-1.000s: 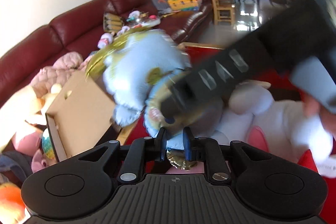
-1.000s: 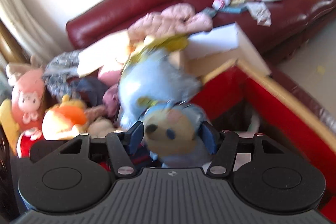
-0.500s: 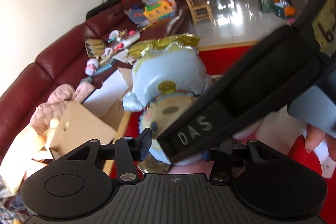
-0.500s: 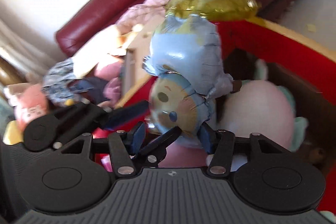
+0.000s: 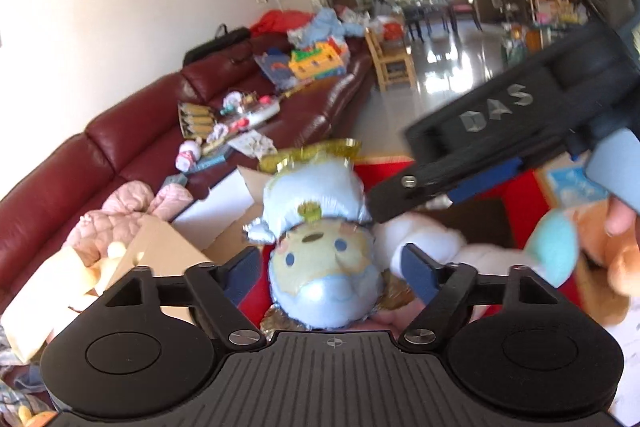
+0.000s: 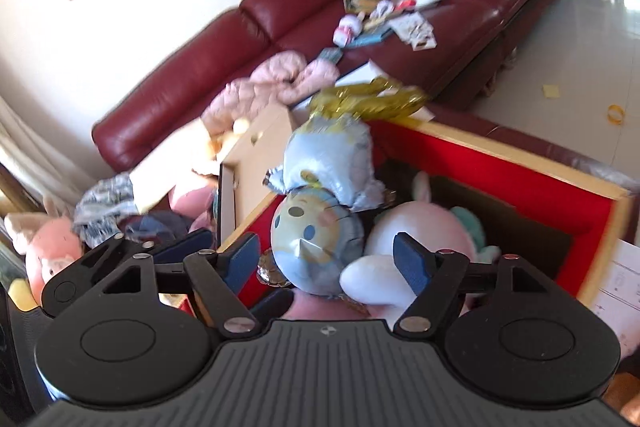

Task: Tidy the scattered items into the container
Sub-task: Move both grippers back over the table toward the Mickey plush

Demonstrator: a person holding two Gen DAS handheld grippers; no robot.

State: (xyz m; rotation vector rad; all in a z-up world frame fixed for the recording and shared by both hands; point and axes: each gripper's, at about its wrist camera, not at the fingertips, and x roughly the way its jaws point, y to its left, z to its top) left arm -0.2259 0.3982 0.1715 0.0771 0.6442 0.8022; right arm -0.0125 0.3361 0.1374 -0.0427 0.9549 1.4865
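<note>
A red box with a tan rim stands in front of a dark red sofa. At its left wall a blue foil balloon figure stands head down inside the box, beside a pink plush. The left gripper and right gripper each frame the balloon, jaws opening, pads clear of it.

The balloon is shiny crinkled foil, pale blue with a gold foil tip. The sofa is glossy dark red leather. The container has a matt red lining and pale wood rim. The plush toy is soft fuzzy cloth. The cardboard box is matt
</note>
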